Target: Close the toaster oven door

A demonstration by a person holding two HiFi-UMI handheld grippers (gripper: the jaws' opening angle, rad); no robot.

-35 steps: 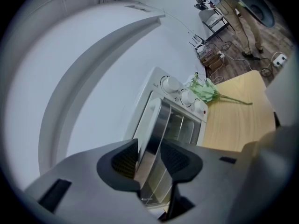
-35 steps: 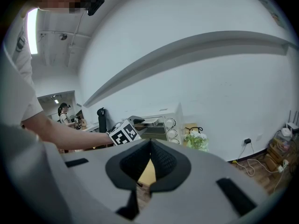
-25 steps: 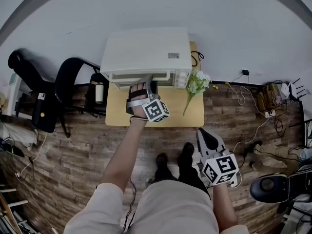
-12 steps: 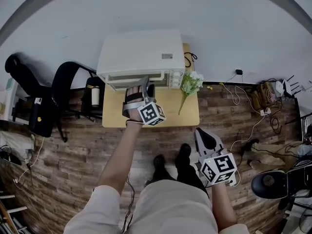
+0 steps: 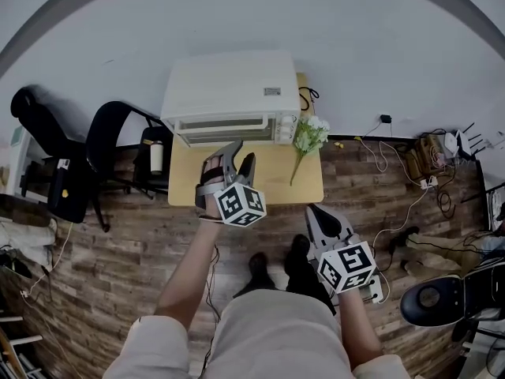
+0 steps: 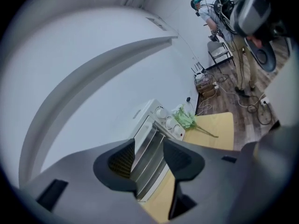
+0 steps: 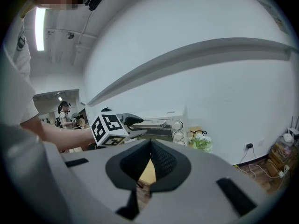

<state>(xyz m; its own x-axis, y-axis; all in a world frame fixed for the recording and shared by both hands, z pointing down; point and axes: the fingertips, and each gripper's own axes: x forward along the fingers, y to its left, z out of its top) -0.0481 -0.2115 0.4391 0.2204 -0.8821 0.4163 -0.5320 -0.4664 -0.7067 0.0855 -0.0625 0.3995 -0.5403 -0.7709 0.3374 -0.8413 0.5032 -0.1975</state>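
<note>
The white toaster oven (image 5: 233,93) stands at the back of a small wooden table (image 5: 272,186), against the wall. Its glass door (image 5: 229,125) sits upright, flush with the front. My left gripper (image 5: 239,155) hovers over the table just in front of the door, jaws open and nothing between them. In the left gripper view the oven's door and handle (image 6: 150,146) show through the gap of the left gripper (image 6: 149,155), apart from the pads. My right gripper (image 5: 317,215) hangs lower right over the floor, shut and empty; the right gripper (image 7: 150,160) shows pads meeting in its own view.
A bunch of artificial flowers (image 5: 309,136) lies on the table right of the oven. Black chairs (image 5: 110,136) stand to the left. Cables and a power strip (image 5: 394,156) lie on the wood floor at right. A person (image 6: 210,13) stands far off.
My left gripper has drawn back from the oven's front toward me, and its jaws stand wider. The right gripper shifted slightly left.
</note>
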